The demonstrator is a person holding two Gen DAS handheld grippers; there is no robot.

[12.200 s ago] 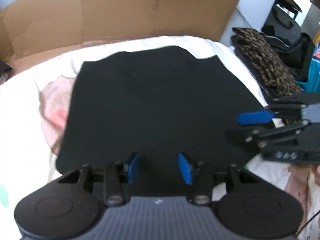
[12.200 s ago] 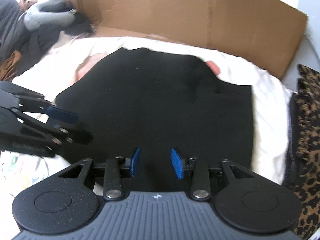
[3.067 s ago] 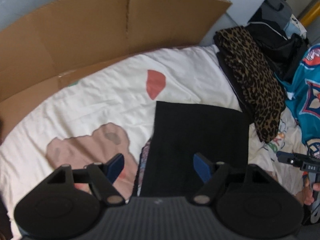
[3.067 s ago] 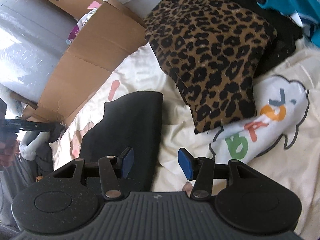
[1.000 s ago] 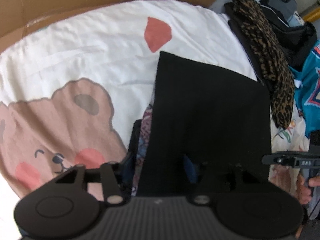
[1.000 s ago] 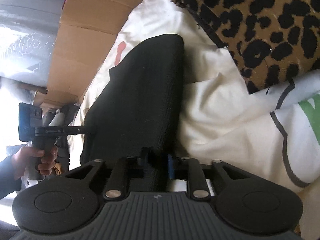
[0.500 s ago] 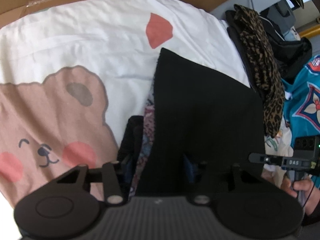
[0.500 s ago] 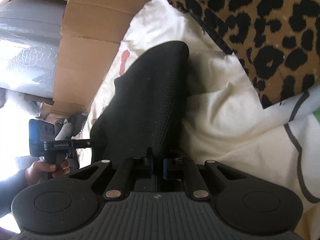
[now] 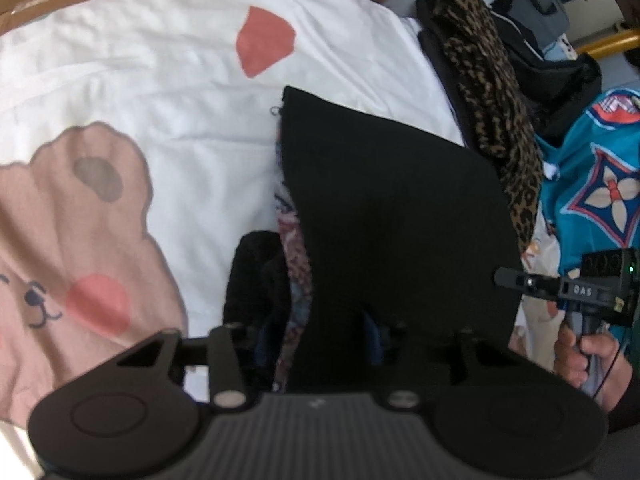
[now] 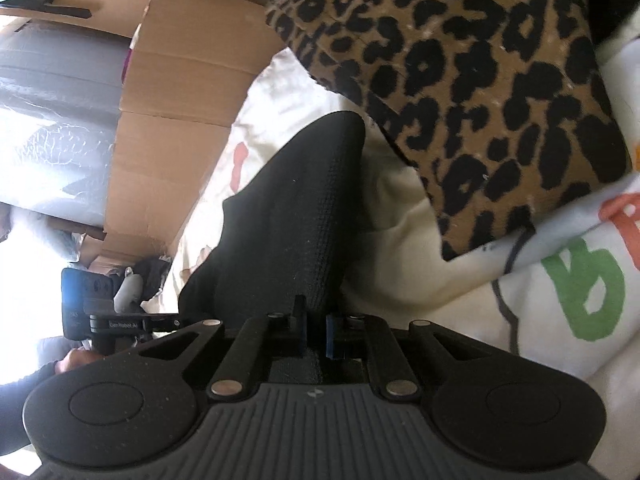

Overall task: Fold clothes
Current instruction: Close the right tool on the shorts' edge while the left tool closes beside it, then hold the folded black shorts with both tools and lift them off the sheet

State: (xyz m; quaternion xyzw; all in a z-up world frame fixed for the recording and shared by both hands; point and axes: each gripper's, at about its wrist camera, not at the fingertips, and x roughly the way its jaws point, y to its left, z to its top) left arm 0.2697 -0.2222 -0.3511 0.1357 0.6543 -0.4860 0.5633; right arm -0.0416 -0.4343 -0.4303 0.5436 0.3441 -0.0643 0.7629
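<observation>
My right tool (image 10: 311, 336) has pinched shut on the near edge of the black garment (image 9: 392, 216). My left tool (image 9: 316, 340) has drawn in from wide and holds the same edge, with patterned lining showing beside it. The garment, flat on the bed sheet (image 9: 160, 92) seconds ago, now lifts straight ahead of both tools, so I judge another fold is starting. The leopard-print stack (image 10: 460, 80) sits ahead to my right.
</observation>
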